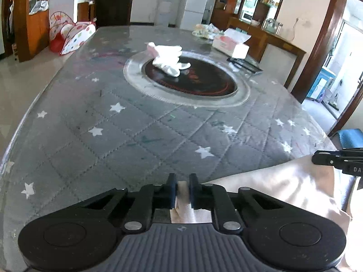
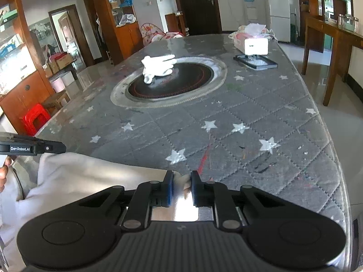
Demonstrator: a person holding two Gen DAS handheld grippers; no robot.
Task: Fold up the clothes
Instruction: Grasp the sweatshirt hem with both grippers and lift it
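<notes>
A pale pink-white garment (image 1: 283, 188) hangs over the near edge of the table, stretched between both grippers; it also shows in the right wrist view (image 2: 90, 176). My left gripper (image 1: 182, 182) is shut on one edge of the garment. My right gripper (image 2: 182, 180) is shut on its other edge. The right gripper shows at the right of the left wrist view (image 1: 335, 159), and the left gripper shows at the left of the right wrist view (image 2: 34, 147). A second white crumpled garment (image 1: 169, 57) lies on the table's round centre plate, also seen in the right wrist view (image 2: 157, 66).
The table has a grey quilted star-pattern cover (image 1: 136, 136) and a glass turntable with a dark centre (image 1: 188, 79). A tissue box (image 1: 231, 43), a black tray (image 2: 255, 62) and food items stand at the far end. A red stool (image 2: 35, 119) stands at the left.
</notes>
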